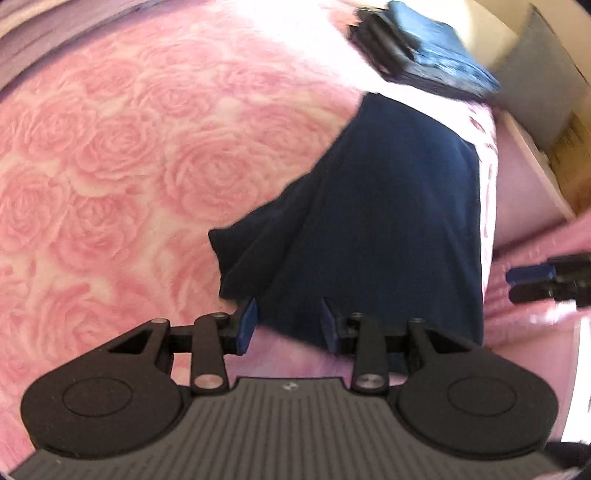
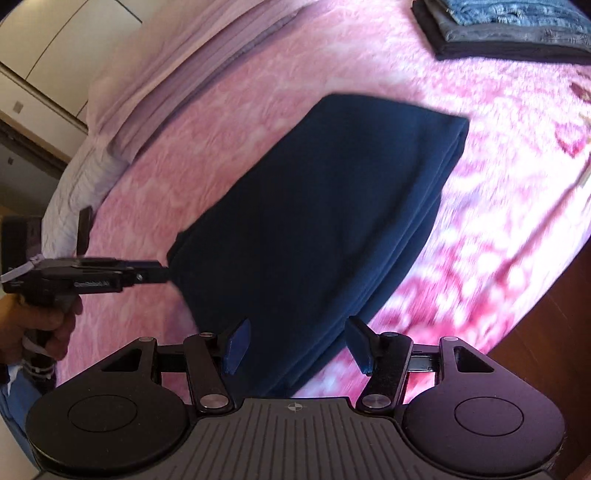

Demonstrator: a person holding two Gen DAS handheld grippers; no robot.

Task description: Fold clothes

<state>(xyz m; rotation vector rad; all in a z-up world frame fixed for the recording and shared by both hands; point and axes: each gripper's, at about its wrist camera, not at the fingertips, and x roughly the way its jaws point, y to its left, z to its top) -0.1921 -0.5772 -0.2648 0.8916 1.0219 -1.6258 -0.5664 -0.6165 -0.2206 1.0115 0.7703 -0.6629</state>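
Both grippers hover over a navy garment (image 1: 388, 221) lying folded on a pink rose-patterned bedspread (image 1: 129, 166). Left gripper (image 1: 288, 325) has its blue-padded fingers (image 1: 246, 325) spread apart at the garment's near edge, nothing pinched between them; in the right wrist view the same tool comes in from the left, held by a hand (image 2: 44, 325), its tip touching or just beside the garment's corner. Right gripper (image 2: 295, 347) is likewise released, its jaws wide, straddling the garment's lower end with cloth lying between but not clamped. In the left wrist view it shows at the right edge, beside the bed's side. Multiple layered edges of the garment show along its right side in the right wrist view. Near the far edge of the bedspread sits a stack (image 2: 509, 29) of folded dark and blue clothes, well apart from the garment. Pale pillows (image 2: 155, 81) lie along the head of the bed.
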